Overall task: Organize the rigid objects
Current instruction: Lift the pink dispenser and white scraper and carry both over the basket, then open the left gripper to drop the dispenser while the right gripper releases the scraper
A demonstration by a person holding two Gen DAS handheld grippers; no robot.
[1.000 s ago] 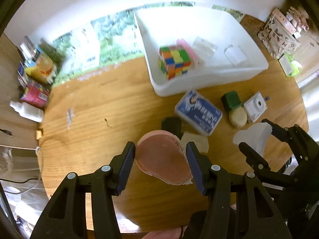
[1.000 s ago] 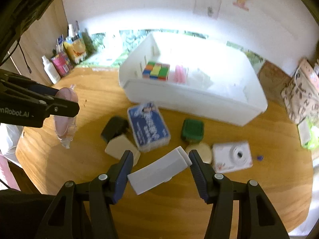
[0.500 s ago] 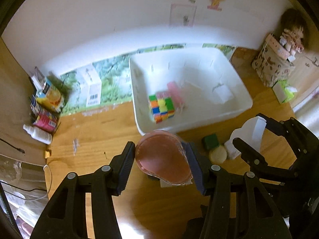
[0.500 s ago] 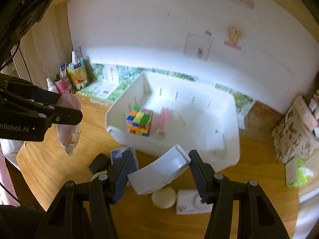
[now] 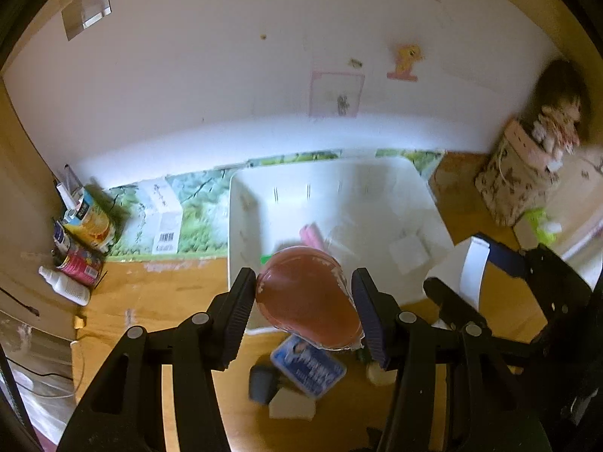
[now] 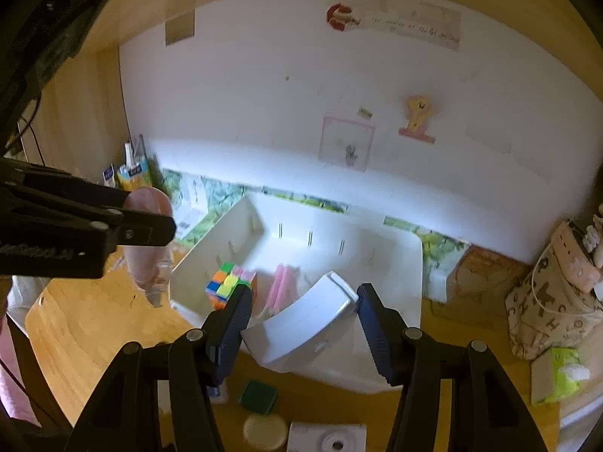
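Note:
My left gripper point(image 5: 304, 310) is shut on a pink egg-shaped object in clear wrap point(image 5: 307, 301), held above the near edge of the white bin point(image 5: 241, 226). My right gripper point(image 6: 301, 324) is shut on a white curved plastic case point(image 6: 305, 324), held above the bin's point(image 6: 395, 248) front wall. Inside the bin lie a colourful puzzle cube point(image 6: 228, 286) and a pink stick-like item point(image 6: 282, 288). The left gripper with the pink object point(image 6: 149, 241) shows at the left of the right wrist view. The right gripper's white case point(image 5: 473, 267) shows at the right of the left wrist view.
On the wooden table point(image 5: 158, 301) before the bin lie a blue tin point(image 5: 309, 369), a dark block point(image 5: 260, 382), a beige block point(image 5: 292, 405), a green box point(image 6: 258, 395), a round cream disc point(image 6: 264, 431) and a white toy camera point(image 6: 328, 439). Bottles and cartons point(image 5: 81, 241) stand far left; a patterned bag point(image 6: 546, 301) stands right.
Both grippers have risen and moved forward toward the bin, each still holding its object. The loose table items now lie below and behind the fingertips.

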